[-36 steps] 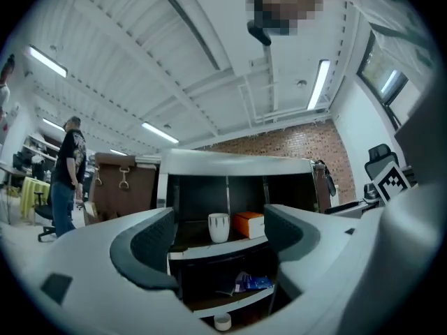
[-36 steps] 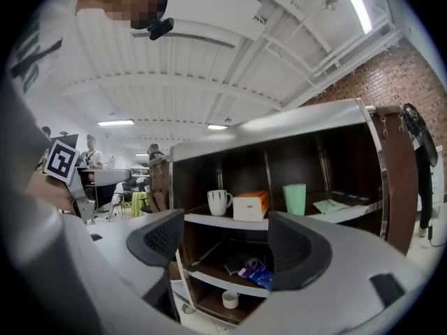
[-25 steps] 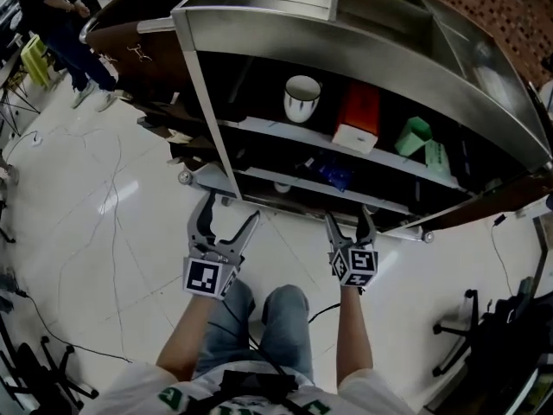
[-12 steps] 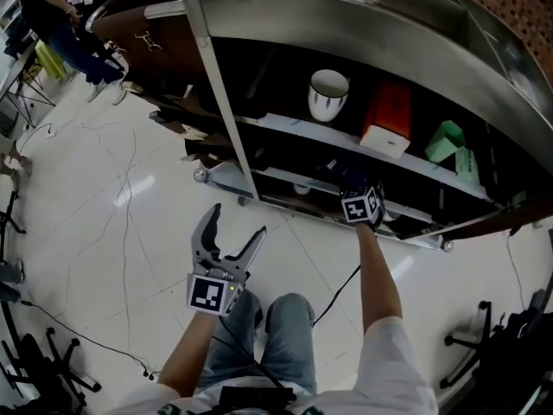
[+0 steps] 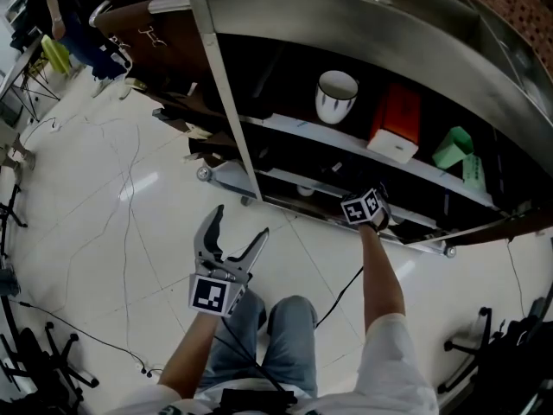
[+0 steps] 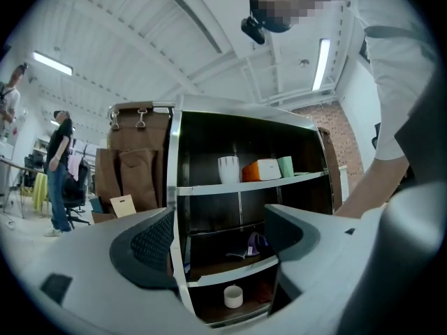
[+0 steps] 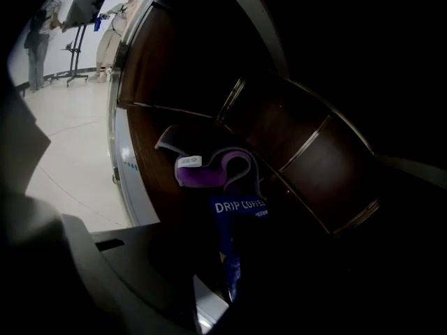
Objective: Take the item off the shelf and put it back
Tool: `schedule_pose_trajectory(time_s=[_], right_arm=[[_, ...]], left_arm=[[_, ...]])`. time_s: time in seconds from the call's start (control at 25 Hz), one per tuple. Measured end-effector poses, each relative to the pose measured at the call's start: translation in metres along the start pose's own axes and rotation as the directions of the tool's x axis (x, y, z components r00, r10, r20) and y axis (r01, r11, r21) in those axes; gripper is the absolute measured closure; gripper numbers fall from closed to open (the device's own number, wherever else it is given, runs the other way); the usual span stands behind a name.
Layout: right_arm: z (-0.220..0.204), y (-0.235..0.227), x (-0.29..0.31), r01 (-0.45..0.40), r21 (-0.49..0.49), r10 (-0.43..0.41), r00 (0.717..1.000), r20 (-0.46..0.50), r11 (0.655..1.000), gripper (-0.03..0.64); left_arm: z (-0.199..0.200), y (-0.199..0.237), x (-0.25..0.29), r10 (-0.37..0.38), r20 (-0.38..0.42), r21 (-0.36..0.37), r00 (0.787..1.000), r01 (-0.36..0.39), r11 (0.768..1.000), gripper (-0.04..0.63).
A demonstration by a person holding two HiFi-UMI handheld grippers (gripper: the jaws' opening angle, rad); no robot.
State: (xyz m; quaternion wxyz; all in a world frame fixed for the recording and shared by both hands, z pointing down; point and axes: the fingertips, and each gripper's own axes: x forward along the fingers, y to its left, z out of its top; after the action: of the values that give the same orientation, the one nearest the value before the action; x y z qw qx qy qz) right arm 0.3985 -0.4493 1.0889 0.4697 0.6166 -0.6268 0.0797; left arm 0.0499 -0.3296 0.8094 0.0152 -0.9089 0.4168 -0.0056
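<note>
Steel framed the curved shelf unit (image 5: 226, 102) that filled the upper right of the head view, standing on a pale glossy floor (image 5: 104, 206). On its top shelf, from left to right, sat a white cup (image 5: 336, 96), an orange box (image 5: 397, 119) with a white end, and a green item (image 5: 454, 148).

The right gripper (image 7: 223, 295) reached into the middle shelf at centre right, with only its marker cube showing outside the shelf's edge. Its jaws had just been closing and stood narrow. The blue drip coffee packet (image 7: 237, 211) ran edge-on down between them and looked pinched at its lower end, though that view was dark. The packet lay on the middle shelf, touching a purple pouch (image 7: 209, 169) just behind it.

The left gripper (image 5: 239, 223) hung over the floor at lower centre left, jaws spread wide with nothing between them. In its own view a small white cup (image 6: 232, 296) stood on the bottom shelf.
</note>
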Motion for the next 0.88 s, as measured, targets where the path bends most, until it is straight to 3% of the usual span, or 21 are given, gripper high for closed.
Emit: schedule_pose_trajectory(time_s=[0.16, 0.32, 0.64, 0.88], right_arm=[[0.011, -0.008, -0.035, 0.019, 0.016, -0.02, 0.997, 0.07, 1.0, 0.565], [0.029, -0.02, -0.114, 0.012, 0.068, -0.02, 0.993, 0.118, 0.998, 0.603], [0.068, -0.046, -0.32, -0.028, 0.242, -0.021, 0.98, 0.198, 0.97, 0.603], [0.119, -0.072, -0.486, -0.058, 0.391, -0.083, 0.939, 0.334, 0.919, 0.603]], left_arm=[[0.018, -0.007, 0.0, -0.014, -0.017, -0.014, 1.0, 0.014, 1.0, 0.215], [0.059, -0.013, -0.006, -0.031, -0.046, -0.029, 0.998, 0.029, 0.999, 0.215], [0.192, -0.018, -0.037, -0.076, -0.077, -0.043, 0.994, 0.073, 0.996, 0.215], [0.296, -0.027, -0.066, -0.114, -0.034, -0.043, 0.993, 0.112, 0.993, 0.215]])
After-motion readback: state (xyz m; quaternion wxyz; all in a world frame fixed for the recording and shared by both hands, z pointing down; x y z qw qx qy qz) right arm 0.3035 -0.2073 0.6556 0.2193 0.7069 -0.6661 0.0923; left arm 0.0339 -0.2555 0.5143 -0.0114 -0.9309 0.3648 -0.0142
